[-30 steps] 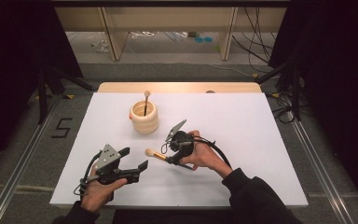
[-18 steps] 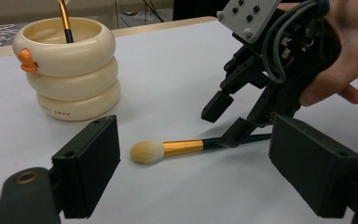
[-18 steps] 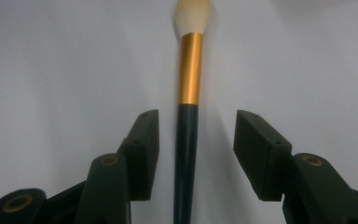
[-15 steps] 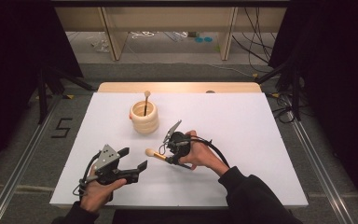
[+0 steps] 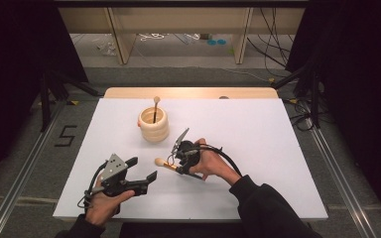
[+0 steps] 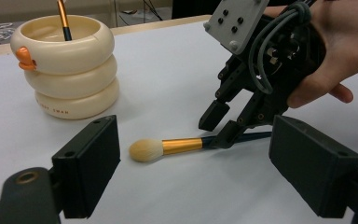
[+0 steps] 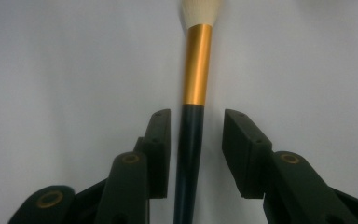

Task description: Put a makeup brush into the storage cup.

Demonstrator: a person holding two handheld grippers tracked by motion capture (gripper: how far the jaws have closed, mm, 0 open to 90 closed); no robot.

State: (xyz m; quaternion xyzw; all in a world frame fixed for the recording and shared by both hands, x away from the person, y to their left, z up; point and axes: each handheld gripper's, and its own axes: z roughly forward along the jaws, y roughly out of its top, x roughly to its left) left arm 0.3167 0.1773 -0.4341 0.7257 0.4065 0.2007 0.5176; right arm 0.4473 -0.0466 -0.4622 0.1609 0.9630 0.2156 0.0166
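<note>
Brush [image 7: 194, 93] flat on white table [image 5: 258, 148], between jaws of right hand-held gripper [image 7: 196, 140], spread, not squeezing. Left hand-held gripper [image 5: 146, 174] at 7 o'clock, spread wide, empty.

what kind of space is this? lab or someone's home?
Most likely a lab or data-collection rig, not a home. A white table stands between black curtains, with loose cables on the floor behind and a "5" marker taped beside floor rails. The props are just a brush and a cream holder.

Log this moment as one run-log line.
right gripper: open, straddling brush handle on table | left gripper: open, idle | holder: one brush inside
</note>
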